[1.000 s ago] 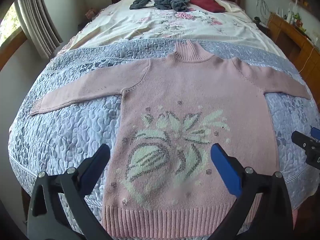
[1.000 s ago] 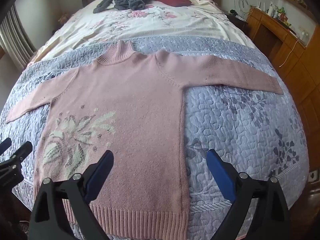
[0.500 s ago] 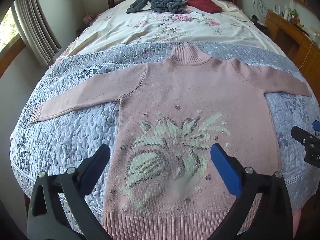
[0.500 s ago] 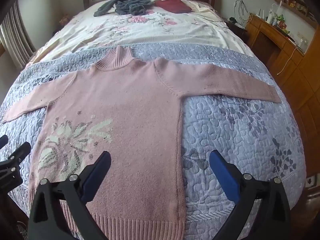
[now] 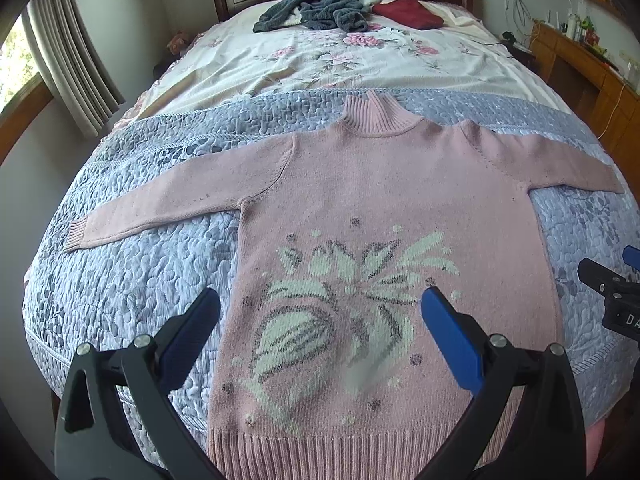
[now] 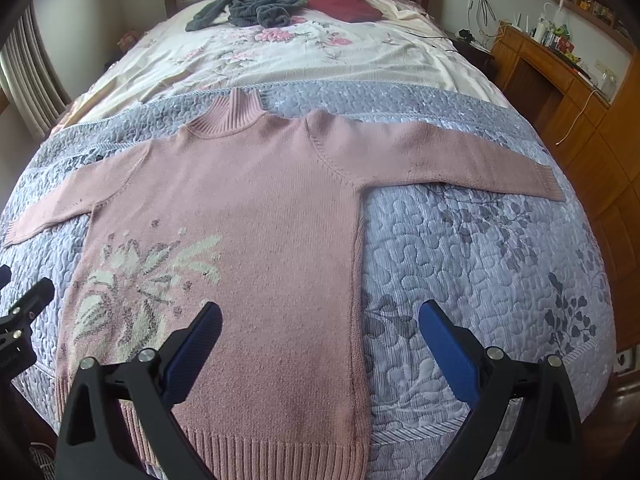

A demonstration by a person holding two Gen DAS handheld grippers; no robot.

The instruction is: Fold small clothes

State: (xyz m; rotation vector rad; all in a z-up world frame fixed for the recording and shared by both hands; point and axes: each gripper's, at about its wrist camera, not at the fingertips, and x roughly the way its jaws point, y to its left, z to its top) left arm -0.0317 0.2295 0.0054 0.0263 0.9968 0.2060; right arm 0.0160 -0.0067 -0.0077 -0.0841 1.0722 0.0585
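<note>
A pink knitted sweater (image 5: 384, 200) (image 6: 248, 208) with a pale flower pattern lies flat, front up, on the blue-grey quilt, both sleeves spread out sideways and its collar pointing to the headboard. My left gripper (image 5: 320, 320) hovers open over the lower left half of the sweater, near the hem. Over the sweater's lower right edge my right gripper (image 6: 320, 324) is open too, with its right finger above bare quilt. Neither holds anything. In the left wrist view, the right gripper's tip (image 5: 608, 284) shows at the far right.
The blue-grey quilt (image 6: 480, 264) covers the near half of the bed; a floral sheet (image 5: 320, 60) covers the far half. A grey garment (image 5: 316, 12) and a dark red one (image 5: 408, 14) lie by the headboard. Wooden cabinets (image 6: 580, 112) stand right, curtains (image 5: 76, 64) left.
Both grippers have drawn back and up a little, so the sweater sits slightly farther and lower in both views. The sweater itself has not moved.
</note>
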